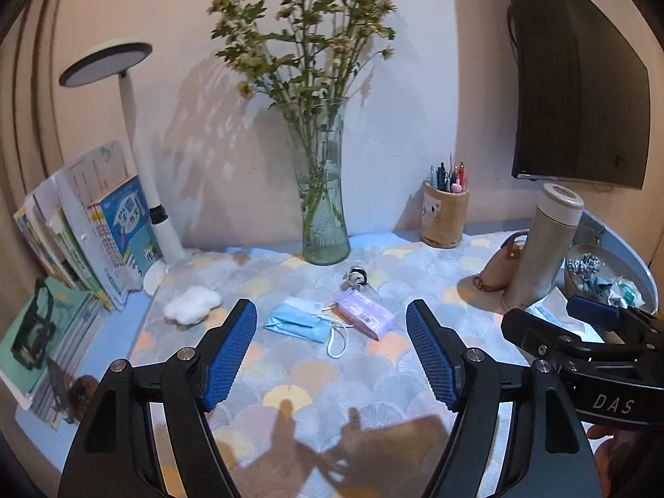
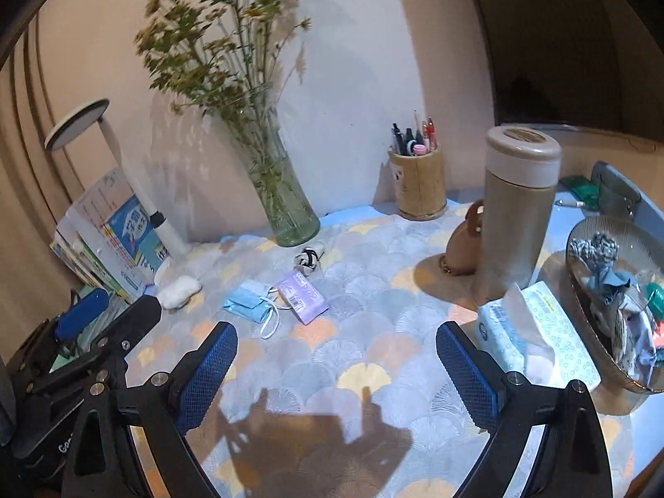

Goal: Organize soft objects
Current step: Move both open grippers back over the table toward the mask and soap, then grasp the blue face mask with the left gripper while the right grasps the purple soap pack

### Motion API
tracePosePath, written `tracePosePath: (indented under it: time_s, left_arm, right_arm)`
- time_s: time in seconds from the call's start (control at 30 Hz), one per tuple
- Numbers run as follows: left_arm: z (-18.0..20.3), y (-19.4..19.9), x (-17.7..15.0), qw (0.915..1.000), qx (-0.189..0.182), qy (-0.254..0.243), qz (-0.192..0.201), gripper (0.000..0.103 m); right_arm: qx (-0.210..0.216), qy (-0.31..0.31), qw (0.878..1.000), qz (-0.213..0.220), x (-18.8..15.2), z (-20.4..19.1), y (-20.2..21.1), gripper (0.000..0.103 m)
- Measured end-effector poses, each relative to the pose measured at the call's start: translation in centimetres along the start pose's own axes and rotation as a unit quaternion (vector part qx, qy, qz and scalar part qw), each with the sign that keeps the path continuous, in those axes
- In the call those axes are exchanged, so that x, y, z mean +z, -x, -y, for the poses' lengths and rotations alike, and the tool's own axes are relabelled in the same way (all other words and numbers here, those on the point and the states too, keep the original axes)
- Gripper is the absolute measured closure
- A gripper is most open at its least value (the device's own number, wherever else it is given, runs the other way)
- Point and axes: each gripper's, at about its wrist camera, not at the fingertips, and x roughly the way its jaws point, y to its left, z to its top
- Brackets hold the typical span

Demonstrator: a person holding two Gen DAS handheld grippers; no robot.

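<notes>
The left gripper hangs over the patterned tablecloth with jaws spread wide and nothing between them; the right gripper is likewise open and empty. Just beyond the left jaws lie the soft things: a blue face mask touching a purple tissue pack, and a white cotton pad well apart to the left. Near the right jaws sits a wet-wipe packet beside a glass bowl – it holds a scrunchie, cloth and small wrappers. Behind stand a thermos, a pen cup full of pens, a vase of flowers, a lamp and leaning books.
</notes>
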Motion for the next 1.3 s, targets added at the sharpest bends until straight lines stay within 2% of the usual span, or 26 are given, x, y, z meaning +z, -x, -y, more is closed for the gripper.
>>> tracePosePath:
  time_s: [0.27, 0.37, 0.47, 0.63, 0.7, 0.8, 0.87, 0.97, 1.0, 1.07, 1.17, 1.2, 1.23, 1.27, 1.3]
  left_arm:
    - [-2.3, -1.3, -0.9, 0.9999, 0.007, 0.005, -0.011, 0.030]
    - [-5.5, -2.4, -1.0, 0.9996, 0.020, 0.011, -0.018, 0.030]
    - [-9.6, -3.8, -1.0, 0.9979, 0.031, 0.044, -0.036, 0.030]
    - [-13.6, -7.9, -1.5, 0.9938, -0.021, 0.074, -0.080, 0.030]
    - [-14.5, -10.5, -2.0, 0.9875, -0.054, 0.098, -0.111, 0.030]
    - [-14.5, -13.8, -2.9, 0.9763, -0.080, 0.137, -0.147, 0.030]
    - [-14.2, -15.7, -3.2, 0.9715, -0.081, 0.158, -0.157, 0.030]
    - [-13.5, -19.3, -3.2, 0.9607, -0.085, 0.190, -0.184, 0.031]
    - [-13.1, -20.6, -3.2, 0.9586, -0.079, 0.196, -0.190, 0.031]
    - [-12.6, -22.4, -3.3, 0.9564, -0.063, 0.203, -0.200, 0.031]
    - [-11.6, -24.5, -3.7, 0.9520, -0.057, 0.209, -0.216, 0.031]
    - [-11.4, -24.8, -3.8, 0.9527, -0.052, 0.206, -0.218, 0.031]
    - [-10.6, -24.7, -3.6, 0.9594, -0.038, 0.188, -0.207, 0.031]
    - [-10.0, -24.7, -3.5, 0.9617, -0.037, 0.175, -0.208, 0.031]
    - [-9.2, -24.8, -3.5, 0.9639, -0.039, 0.160, -0.209, 0.031]
  right_arm:
    - [-0.015, 0.007, 1.000, -0.018, -0.1, -1.1, -1.3, 0.006]
    - [-0.020, 0.009, 0.999, -0.034, -0.4, -1.1, -2.4, 0.006]
    - [-0.028, 0.019, 0.999, -0.041, -0.6, -1.1, -3.7, 0.005]
    - [-0.020, 0.055, 0.996, -0.065, -0.3, -2.3, -7.6, 0.005]
    - [-0.004, 0.068, 0.995, -0.079, 0.1, -2.9, -10.2, 0.006]
    - [-0.012, 0.089, 0.992, -0.087, 0.4, -3.2, -13.5, 0.006]
    - [-0.019, 0.108, 0.990, -0.085, 0.6, -3.2, -15.6, 0.007]
    - [-0.007, 0.115, 0.988, -0.103, 1.0, -3.0, -19.0, 0.025]
    - [-0.001, 0.113, 0.987, -0.111, 1.1, -3.1, -19.8, 0.028]
    - [0.015, 0.109, 0.987, -0.118, 1.4, -3.1, -21.3, 0.028]
    - [0.010, 0.124, 0.986, -0.112, 1.5, -3.7, -22.9, 0.028]
    - [0.003, 0.131, 0.985, -0.113, 1.5, -3.9, -23.3, 0.028]
    - [0.003, 0.137, 0.984, -0.115, 1.3, -4.0, -23.6, 0.028]
    - [0.012, 0.139, 0.983, -0.115, 1.2, -4.0, -23.7, 0.029]
    - [0.018, 0.141, 0.983, -0.117, 1.0, -4.0, -23.8, 0.034]
